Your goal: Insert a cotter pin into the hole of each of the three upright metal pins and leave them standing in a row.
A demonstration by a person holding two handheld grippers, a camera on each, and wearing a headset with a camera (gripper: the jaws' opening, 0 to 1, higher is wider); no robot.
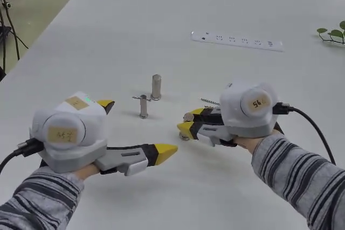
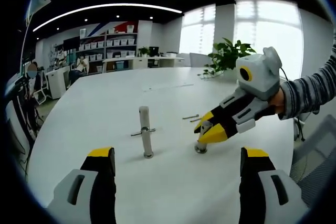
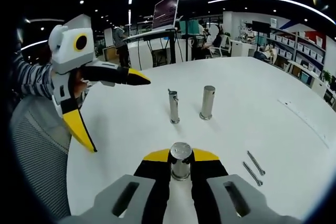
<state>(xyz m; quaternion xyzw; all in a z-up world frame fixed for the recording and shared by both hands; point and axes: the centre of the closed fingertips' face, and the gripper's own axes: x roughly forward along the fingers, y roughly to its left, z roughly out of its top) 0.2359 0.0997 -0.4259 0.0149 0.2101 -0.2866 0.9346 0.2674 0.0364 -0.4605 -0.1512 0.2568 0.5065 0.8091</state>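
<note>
1. The right tool [image 3: 181, 163] is pressed together on the held pin [image 3: 181, 150], with one yellow jaw on each side just under its cap.
2. The held pin is upright. In the left gripper view its foot appears to rest on the surface [image 1: 161, 14].
3. The left tool [image 2: 177, 156] is spread wide and pinches nothing. It hovers low, nearer the surface's left edge than the pins, with its jaws pointing toward them.
4. The fitted pin [image 1: 143, 106] stands upright about mid-surface, between the two tools and a little farther from the person.
5. A cotter [image 1: 141, 98] passes crosswise through the fitted pin's upper part and sticks out on both sides.
6. The bare pin [image 1: 156, 86] stands upright just beyond the fitted pin, toward the far edge. The two are apart.
7. The held pin is on the right-edge side of the other two and nearer the person.
8. Two loose cotters [image 3: 254, 167] lie flat side by side, just beyond the right tool on its right-edge side.
9. A white power strip [image 1: 237, 41] lies well beyond the pins toward the far right corner.
10. A plant [image 1: 334, 32] sits at the right edge.
</note>
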